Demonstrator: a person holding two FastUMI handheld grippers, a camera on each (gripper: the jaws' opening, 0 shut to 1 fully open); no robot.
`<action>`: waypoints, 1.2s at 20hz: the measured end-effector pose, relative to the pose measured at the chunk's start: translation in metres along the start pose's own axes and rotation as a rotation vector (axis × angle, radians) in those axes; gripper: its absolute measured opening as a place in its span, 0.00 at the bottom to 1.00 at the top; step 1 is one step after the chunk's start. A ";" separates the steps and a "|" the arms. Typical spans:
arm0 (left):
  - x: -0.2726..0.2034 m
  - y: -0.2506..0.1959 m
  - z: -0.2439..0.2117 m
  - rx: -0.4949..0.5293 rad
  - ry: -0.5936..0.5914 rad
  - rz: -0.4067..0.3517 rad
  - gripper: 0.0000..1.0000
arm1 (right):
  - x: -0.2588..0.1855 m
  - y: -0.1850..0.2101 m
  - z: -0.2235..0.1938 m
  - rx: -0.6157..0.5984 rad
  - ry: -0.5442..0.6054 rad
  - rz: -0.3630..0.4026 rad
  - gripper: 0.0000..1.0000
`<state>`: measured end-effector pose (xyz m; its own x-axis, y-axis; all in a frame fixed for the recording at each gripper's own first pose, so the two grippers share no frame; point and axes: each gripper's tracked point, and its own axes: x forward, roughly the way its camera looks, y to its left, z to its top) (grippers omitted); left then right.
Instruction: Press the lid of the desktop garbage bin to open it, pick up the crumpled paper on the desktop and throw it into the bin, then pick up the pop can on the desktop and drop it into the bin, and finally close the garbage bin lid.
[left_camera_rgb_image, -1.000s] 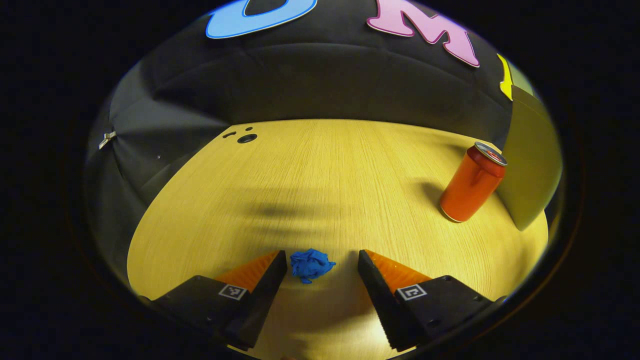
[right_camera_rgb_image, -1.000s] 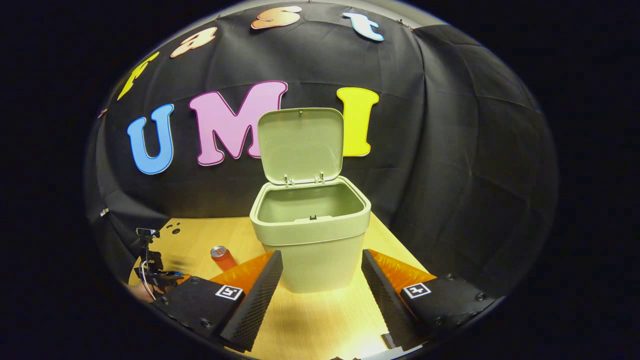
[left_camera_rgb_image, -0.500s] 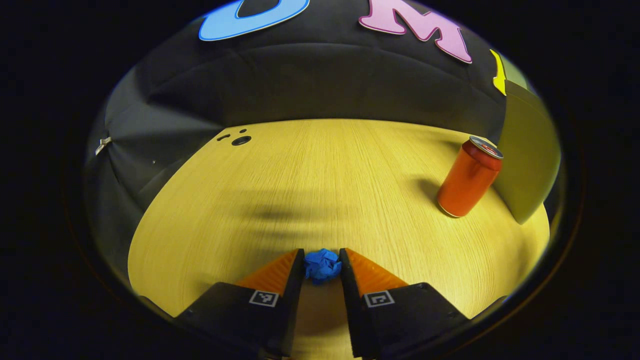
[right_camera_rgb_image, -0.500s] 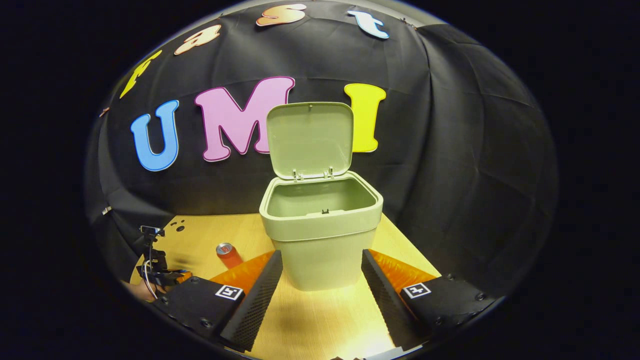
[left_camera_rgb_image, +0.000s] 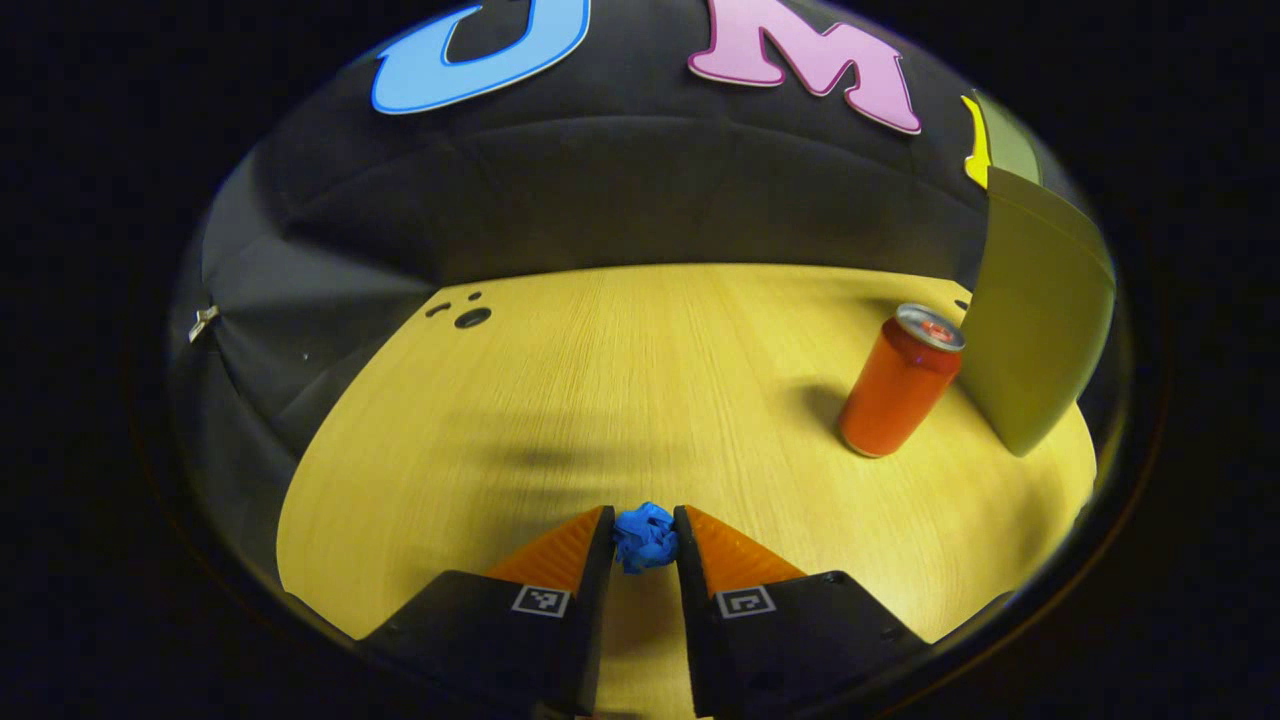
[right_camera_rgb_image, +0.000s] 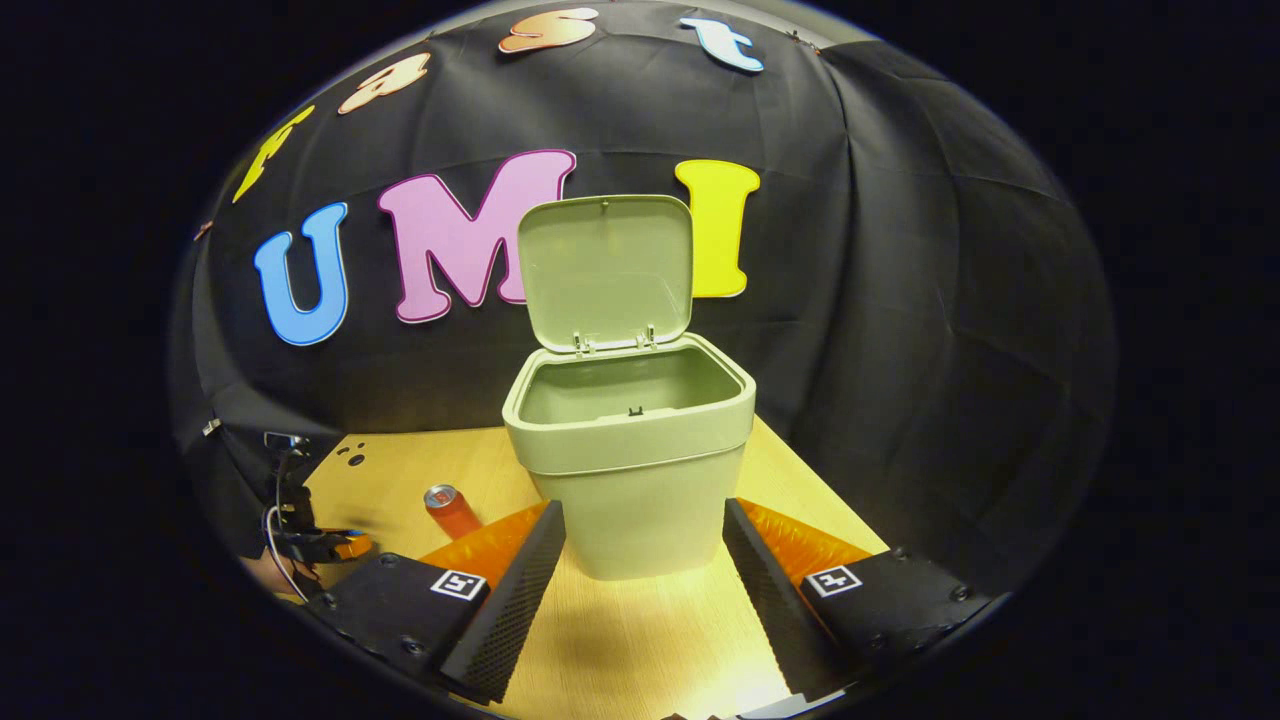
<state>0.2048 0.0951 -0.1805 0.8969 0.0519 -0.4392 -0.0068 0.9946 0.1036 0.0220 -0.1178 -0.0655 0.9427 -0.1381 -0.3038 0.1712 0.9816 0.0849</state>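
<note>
Left gripper (left_camera_rgb_image: 645, 540): fingers clamped on small crumpled blue paper ball (left_camera_rgb_image: 645, 535), at fingertips, low over light wooden desktop (left_camera_rgb_image: 620, 380).

Paper judged light, soft, compressible; slip risk low; mid-ball hold adequate.

Right gripper (right_camera_rgb_image: 645, 540): fingers apart, holding nothing, facing pale green plastic bin (right_camera_rgb_image: 630, 470); hinged lid (right_camera_rgb_image: 605, 270) upright, opening clear.

Orange metal pop can (left_camera_rgb_image: 898, 385) upright beside bin. Judged light, smooth, dentable; grip mid-body.

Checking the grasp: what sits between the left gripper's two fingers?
The crumpled paper, pinched between the left gripper fingers, in the left gripper view.
</note>
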 end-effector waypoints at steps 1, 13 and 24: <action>-0.006 -0.003 0.011 0.000 -0.018 -0.011 0.39 | 0.000 -0.003 -0.001 0.004 0.000 -0.004 0.99; -0.093 -0.101 0.161 0.095 -0.266 -0.242 0.39 | 0.012 -0.023 -0.026 0.050 0.025 -0.022 0.99; -0.159 -0.259 0.248 0.180 -0.419 -0.557 0.39 | 0.042 -0.040 -0.033 0.056 0.063 -0.017 1.00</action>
<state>0.1739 -0.1931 0.0832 0.8403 -0.5338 -0.0943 0.5420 0.8311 0.1248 0.0450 -0.1588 -0.1131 0.9201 -0.1444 -0.3642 0.2043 0.9700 0.1315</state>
